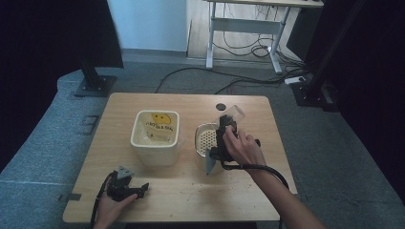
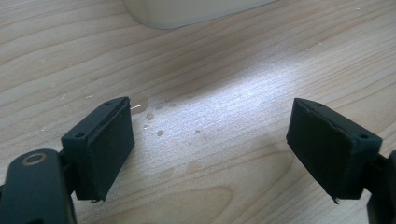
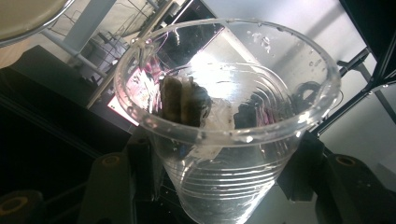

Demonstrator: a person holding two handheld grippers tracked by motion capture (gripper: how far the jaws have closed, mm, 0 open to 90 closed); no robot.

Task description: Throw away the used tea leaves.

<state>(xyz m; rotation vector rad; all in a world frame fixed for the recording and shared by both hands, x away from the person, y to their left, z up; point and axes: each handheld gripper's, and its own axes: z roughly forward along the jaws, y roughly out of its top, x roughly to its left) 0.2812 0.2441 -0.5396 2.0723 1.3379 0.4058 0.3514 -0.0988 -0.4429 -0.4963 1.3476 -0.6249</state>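
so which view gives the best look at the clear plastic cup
The right gripper view: the clear plastic cup sits close up between the right gripper's jaws, something dark and wet clinging inside. In the high view it is small, tilted over the strainer. The left gripper view gives bare table.

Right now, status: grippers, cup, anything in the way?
Left gripper open, low over bare table. Right gripper shut on clear plastic cup, tipped over the strainer. Wet clump stuck inside the cup. Cream bin alongside, apart.

Clear glossy ribbed plastic cup [image 3: 224, 140]; matt pale wood-grain table [image 2: 210, 70]
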